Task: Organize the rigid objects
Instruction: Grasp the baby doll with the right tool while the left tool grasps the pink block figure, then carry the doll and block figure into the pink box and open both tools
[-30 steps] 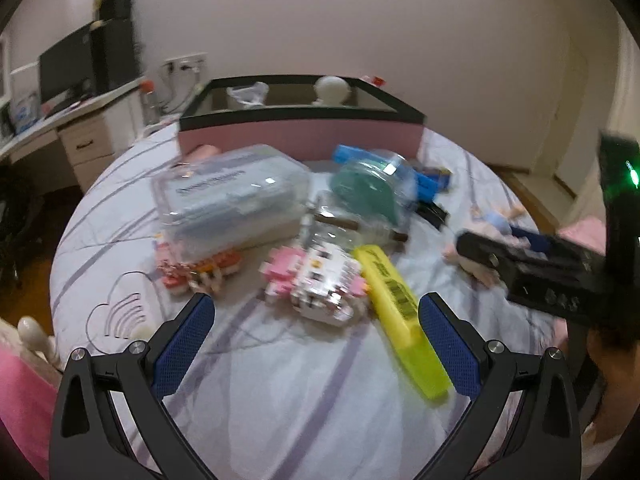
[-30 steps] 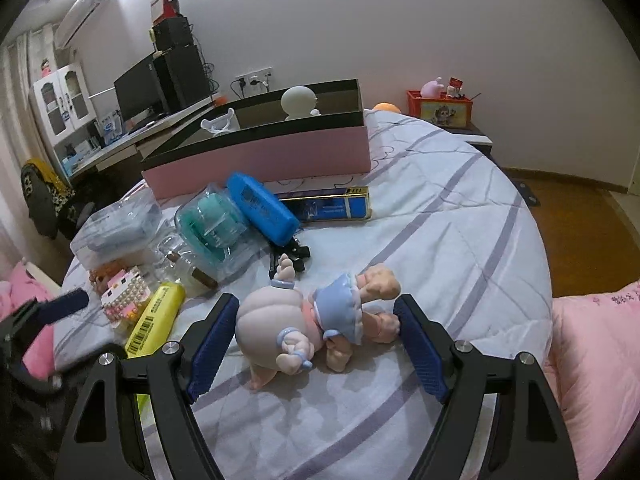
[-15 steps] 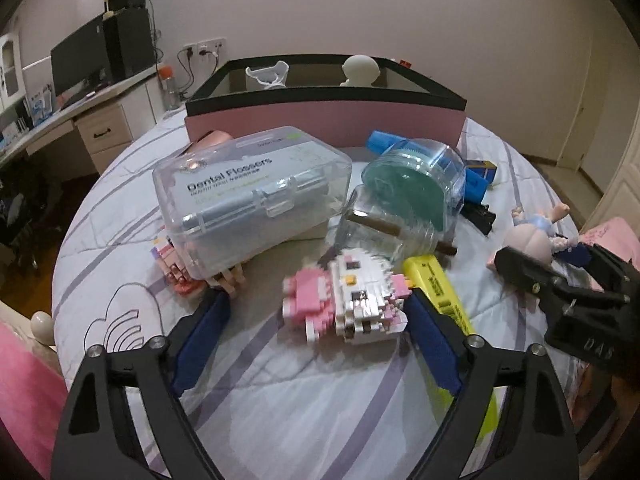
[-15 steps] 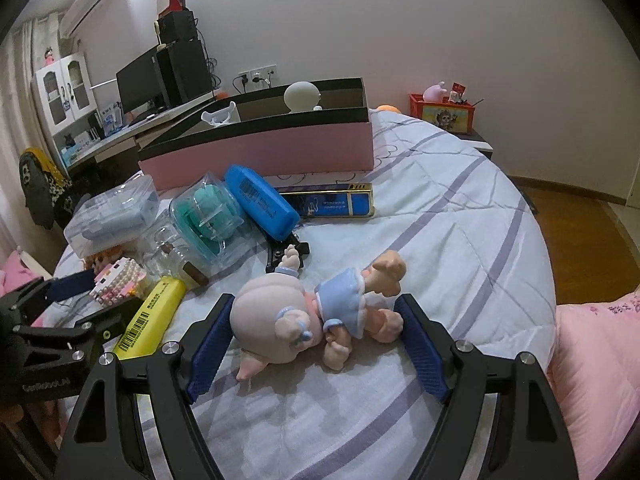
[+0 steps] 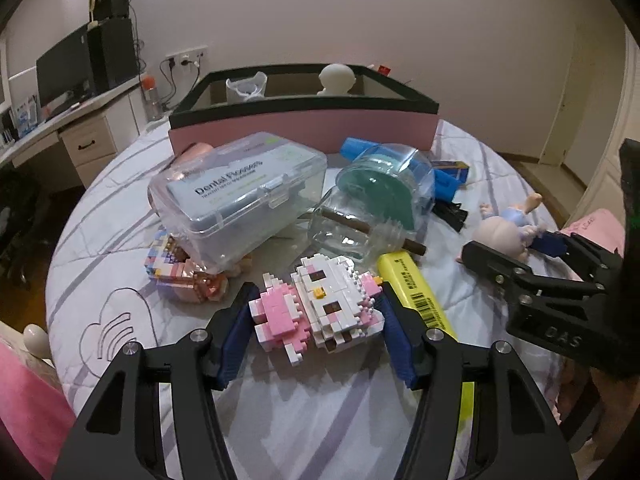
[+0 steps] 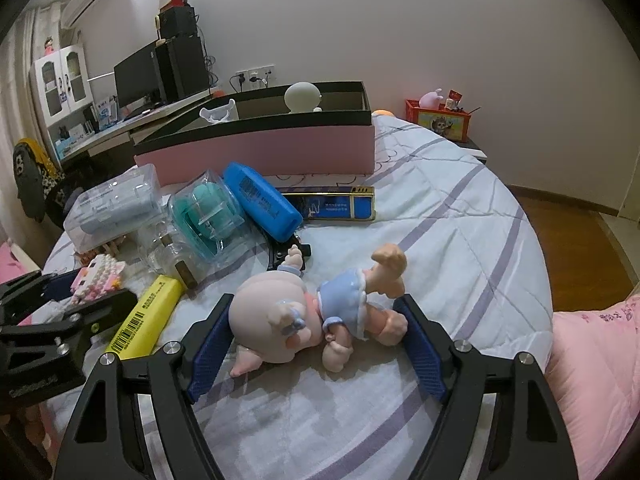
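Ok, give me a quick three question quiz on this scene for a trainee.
1. True or false: the doll lies between the right claw's pads.
2. What lies between the left claw's pads? A) yellow highlighter B) pink and white block figure C) floss box
3. Fill in: the yellow highlighter lies beside the block figure on the ____.

Key: 1 true; 2 B; 3 bed.

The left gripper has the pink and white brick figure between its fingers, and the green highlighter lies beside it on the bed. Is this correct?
Not quite. In the left wrist view the highlighter is yellow, not green. The rest holds: the brick figure sits between the fingers of the left gripper, whose jaws have just been closing.
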`<act>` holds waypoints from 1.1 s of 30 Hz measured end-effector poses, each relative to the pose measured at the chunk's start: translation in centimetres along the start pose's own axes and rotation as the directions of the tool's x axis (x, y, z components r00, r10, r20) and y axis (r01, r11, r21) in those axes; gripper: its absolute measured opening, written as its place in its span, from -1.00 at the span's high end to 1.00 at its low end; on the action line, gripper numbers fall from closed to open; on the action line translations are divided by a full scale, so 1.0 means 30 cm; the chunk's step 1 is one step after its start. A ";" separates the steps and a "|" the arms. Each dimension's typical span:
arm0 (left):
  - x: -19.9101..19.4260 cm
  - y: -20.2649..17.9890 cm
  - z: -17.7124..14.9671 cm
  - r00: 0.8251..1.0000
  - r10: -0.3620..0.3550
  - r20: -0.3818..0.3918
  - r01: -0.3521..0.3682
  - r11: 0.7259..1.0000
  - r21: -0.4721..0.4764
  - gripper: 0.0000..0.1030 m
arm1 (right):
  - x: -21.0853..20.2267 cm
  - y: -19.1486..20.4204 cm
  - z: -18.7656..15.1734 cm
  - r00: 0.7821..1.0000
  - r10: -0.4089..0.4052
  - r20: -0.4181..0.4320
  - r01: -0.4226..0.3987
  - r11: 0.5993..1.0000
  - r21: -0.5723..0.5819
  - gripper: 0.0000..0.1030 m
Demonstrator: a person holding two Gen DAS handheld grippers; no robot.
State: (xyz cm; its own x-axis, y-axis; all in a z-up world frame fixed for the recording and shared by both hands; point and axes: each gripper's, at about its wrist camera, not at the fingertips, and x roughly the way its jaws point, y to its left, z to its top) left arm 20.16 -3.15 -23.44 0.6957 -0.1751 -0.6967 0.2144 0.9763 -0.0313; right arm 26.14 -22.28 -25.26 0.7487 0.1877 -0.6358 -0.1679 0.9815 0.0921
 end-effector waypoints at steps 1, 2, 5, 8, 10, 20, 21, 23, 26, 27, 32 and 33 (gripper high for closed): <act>-0.003 -0.002 0.003 1.000 0.004 0.004 -0.004 1.000 0.005 -0.17 | -0.003 0.003 -0.001 1.000 -0.003 0.003 0.003 1.000 -0.001 -0.54; -0.008 -0.005 0.006 1.000 0.006 0.009 -0.006 1.000 0.008 -0.17 | -0.005 0.007 -0.001 1.000 -0.002 0.003 0.002 1.000 -0.003 -0.54; -0.022 -0.004 0.017 1.000 0.009 0.021 -0.010 1.000 0.010 -0.17 | -0.020 0.020 0.004 1.000 0.012 0.009 -0.012 1.000 -0.004 -0.54; -0.043 -0.007 0.031 0.999 0.008 0.044 -0.009 1.000 0.015 -0.17 | -0.045 0.040 0.018 1.000 0.018 0.025 -0.018 1.000 -0.014 -0.54; -0.059 -0.008 0.047 0.998 0.012 0.059 -0.013 1.000 0.018 -0.17 | -0.065 0.052 0.032 0.999 0.020 0.043 -0.020 1.000 -0.015 -0.54; -0.154 0.019 0.218 0.979 0.035 0.199 -0.040 0.999 0.022 -0.17 | -0.156 0.102 0.195 0.987 0.045 0.154 -0.039 0.998 -0.045 -0.55; -0.158 0.020 0.238 0.977 0.041 0.212 -0.047 0.999 0.023 -0.17 | -0.159 0.105 0.218 0.986 0.048 0.161 -0.041 0.998 -0.049 -0.55; -0.170 0.027 0.293 0.968 0.053 0.247 -0.063 0.997 0.033 -0.17 | -0.168 0.112 0.263 0.981 0.061 0.185 -0.052 0.997 -0.055 -0.55; -0.165 0.046 0.393 0.957 0.071 0.282 -0.086 0.995 0.041 -0.17 | -0.168 0.121 0.347 0.974 0.075 0.216 -0.062 0.996 -0.066 -0.55; -0.163 0.050 0.412 0.955 0.074 0.287 -0.090 0.995 0.044 -0.17 | -0.163 0.126 0.376 0.973 0.075 0.220 -0.060 0.996 -0.073 -0.55; -0.096 0.092 0.566 0.952 0.086 0.294 -0.106 0.993 0.053 -0.17 | -0.103 0.139 0.523 0.969 0.097 0.229 -0.077 0.992 -0.096 -0.55; -0.078 0.102 0.593 0.953 0.083 0.291 -0.104 0.993 0.057 -0.17 | -0.085 0.140 0.552 0.969 0.096 0.226 -0.075 0.992 -0.100 -0.55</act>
State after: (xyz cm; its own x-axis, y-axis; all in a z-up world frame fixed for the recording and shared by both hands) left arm 31.39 -2.04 -9.14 0.8806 -0.1229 -0.4577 0.1795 0.9803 0.0822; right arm 34.14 -18.01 -10.57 0.8547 0.2849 -0.4340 -0.2871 0.9559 0.0620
